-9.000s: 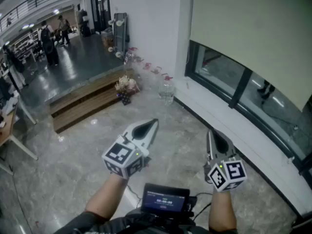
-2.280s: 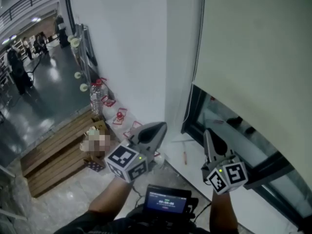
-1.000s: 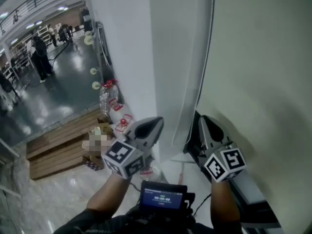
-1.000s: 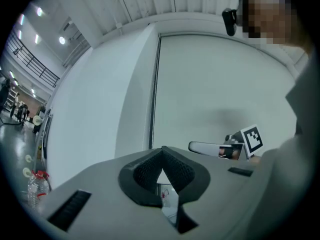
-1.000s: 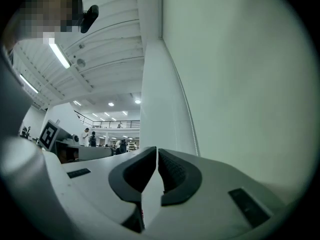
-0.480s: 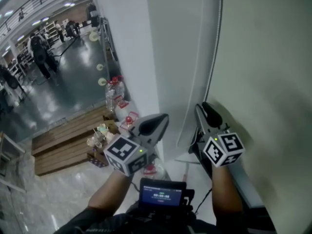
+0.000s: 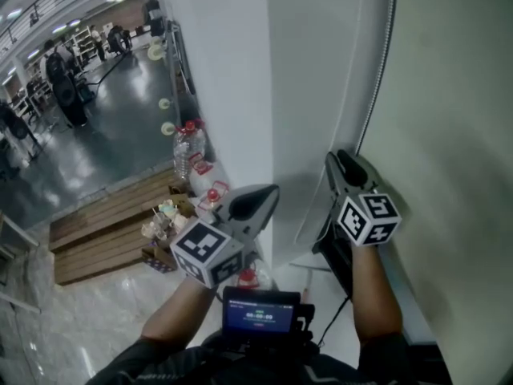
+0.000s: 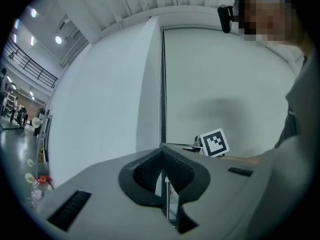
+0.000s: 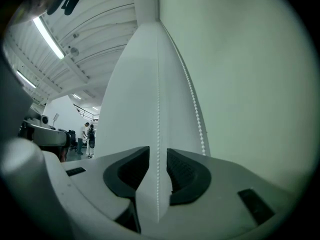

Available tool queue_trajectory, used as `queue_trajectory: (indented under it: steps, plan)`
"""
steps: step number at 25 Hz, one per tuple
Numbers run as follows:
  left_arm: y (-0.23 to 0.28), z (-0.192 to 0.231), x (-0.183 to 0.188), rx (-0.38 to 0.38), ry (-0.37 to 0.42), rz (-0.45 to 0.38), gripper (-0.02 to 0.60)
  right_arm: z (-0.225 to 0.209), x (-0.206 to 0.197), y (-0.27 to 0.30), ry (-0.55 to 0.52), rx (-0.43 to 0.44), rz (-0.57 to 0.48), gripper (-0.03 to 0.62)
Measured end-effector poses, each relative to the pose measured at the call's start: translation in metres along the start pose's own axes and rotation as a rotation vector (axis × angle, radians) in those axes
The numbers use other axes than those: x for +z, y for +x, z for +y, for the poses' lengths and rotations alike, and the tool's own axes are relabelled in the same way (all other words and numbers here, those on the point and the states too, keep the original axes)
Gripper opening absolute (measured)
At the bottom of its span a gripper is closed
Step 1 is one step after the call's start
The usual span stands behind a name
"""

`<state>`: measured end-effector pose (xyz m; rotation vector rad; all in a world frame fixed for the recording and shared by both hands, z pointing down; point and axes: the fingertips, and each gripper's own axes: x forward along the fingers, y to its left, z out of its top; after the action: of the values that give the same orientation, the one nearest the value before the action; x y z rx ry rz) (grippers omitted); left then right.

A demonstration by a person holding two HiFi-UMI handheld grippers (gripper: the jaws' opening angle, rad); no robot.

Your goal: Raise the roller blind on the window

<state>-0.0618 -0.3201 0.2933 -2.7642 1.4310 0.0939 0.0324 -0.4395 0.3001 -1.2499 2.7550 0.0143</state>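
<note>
The pale roller blind (image 7: 457,95) fills the right of the head view, beside a white pillar (image 7: 232,79). Its bead chain (image 7: 381,74) hangs along the blind's left edge. My right gripper (image 7: 345,165) is raised level at the chain. In the right gripper view one chain strand (image 9: 158,149) runs straight down between the jaws of my right gripper (image 9: 158,156). They have just been opening, and the pads do not press on the strand. A second strand (image 9: 195,109) hangs to its right against the blind (image 9: 240,74). My left gripper (image 7: 258,201) is shut on nothing, left of the chain.
A big water bottle (image 7: 186,147) and low wooden steps (image 7: 104,231) lie below left by the pillar. A small screen (image 7: 258,314) sits at the person's chest. People stand far off in the hall (image 7: 64,87). The white sill (image 7: 321,263) runs under the blind.
My right gripper has moved up and forward to the chain and its jaws have opened around one strand. The left gripper has shifted only slightly. The view has come closer to the wall.
</note>
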Motion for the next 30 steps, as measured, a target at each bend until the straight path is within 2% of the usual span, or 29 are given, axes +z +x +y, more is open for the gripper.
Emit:
queue_trajectory:
  steps: [8, 11, 15, 21, 26, 30]
  plan:
    - [-0.002, 0.015, -0.008, 0.009, 0.008, 0.011, 0.0, 0.001, -0.015, 0.022, -0.001, 0.016, 0.017, 0.108]
    - [-0.002, 0.01, -0.005, 0.002, 0.009, 0.014, 0.0, 0.004, -0.013, 0.02, -0.003, 0.034, 0.022, 0.021]
    - [0.0, 0.006, -0.008, -0.012, 0.01, 0.013, 0.0, 0.012, -0.014, 0.01, -0.003, 0.067, 0.026, 0.009]
    - [0.007, -0.011, -0.01, -0.085, -0.005, -0.014, 0.0, 0.021, -0.014, -0.033, 0.024, 0.053, 0.002, 0.009]
    - [0.018, -0.026, -0.005, -0.138, -0.014, -0.022, 0.0, 0.032, -0.011, -0.07, 0.058, 0.073, -0.014, 0.011]
    - [0.034, -0.036, 0.008, -0.149, -0.005, -0.029, 0.0, 0.037, -0.007, -0.095, 0.059, 0.075, -0.007, 0.01]
